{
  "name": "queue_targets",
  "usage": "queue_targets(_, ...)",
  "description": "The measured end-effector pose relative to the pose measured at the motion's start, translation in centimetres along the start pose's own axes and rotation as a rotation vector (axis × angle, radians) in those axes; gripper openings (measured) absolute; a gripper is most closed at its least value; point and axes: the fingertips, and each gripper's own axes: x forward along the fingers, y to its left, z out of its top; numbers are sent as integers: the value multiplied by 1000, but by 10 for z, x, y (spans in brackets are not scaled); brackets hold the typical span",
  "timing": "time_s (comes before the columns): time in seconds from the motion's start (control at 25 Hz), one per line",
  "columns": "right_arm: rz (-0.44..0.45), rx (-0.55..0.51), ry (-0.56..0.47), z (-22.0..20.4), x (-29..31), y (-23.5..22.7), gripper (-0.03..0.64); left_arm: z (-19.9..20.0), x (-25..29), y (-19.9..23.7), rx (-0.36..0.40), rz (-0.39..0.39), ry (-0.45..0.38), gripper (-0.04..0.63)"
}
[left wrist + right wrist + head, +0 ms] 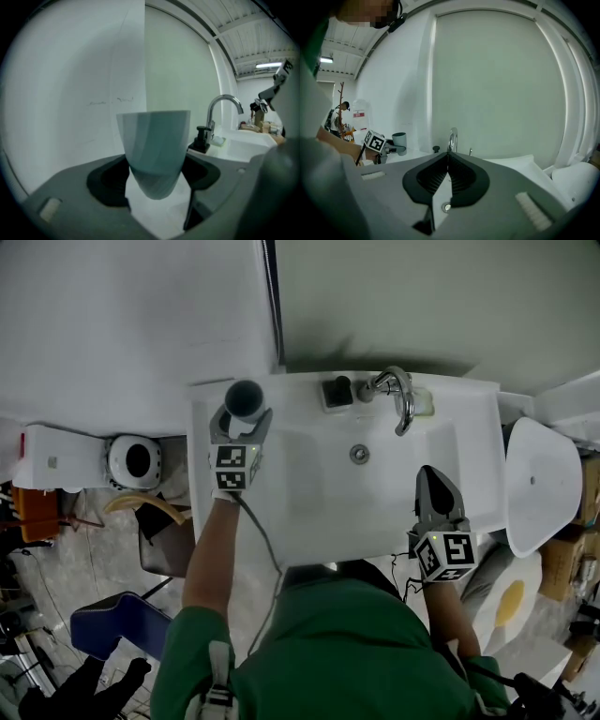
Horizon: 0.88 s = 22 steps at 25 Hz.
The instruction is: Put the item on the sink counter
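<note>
Presently: cup held over back-left corner of sink counter

Left gripper (242, 418) is seen at the rear left corner of the white sink (309, 517), close to the wall. A grey-blue cup (244, 397) is pinched between its jaws, which are spread wide around it. In the left gripper view the cup (154, 150) is held upright, mouth up, its tapered lower part pressed on both sides by the dark pads (110, 180). White counter is seen directly beneath its rounded base. Whether the base touches the counter cannot be made out.

Right gripper (429, 474) is held over the front right part of the basin, well apart from the cup. Its jaws are pressed together, ribbed pads (459, 176) meeting along one line, with nothing between them.

Chrome faucet (401, 395) is noted at the back of the sink, right of the cup. A small dark object (337, 392) stands just beside the faucet, between it and the cup. The drain (359, 454) is seen in the basin centre.

From the right gripper view, the cup (399, 139) is seen far left, against the wall.
</note>
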Motion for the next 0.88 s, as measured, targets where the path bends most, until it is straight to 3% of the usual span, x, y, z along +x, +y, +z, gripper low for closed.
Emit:
queue_targets(0.24, -46, -10, 19, -4, -7, -3, 2, -28, 27, 4, 3, -35, 33, 344)
queue_targets(0.88, -121, 23, 33, -15, -36, -14, 2, -86, 54, 6, -47, -6, 159, 348)
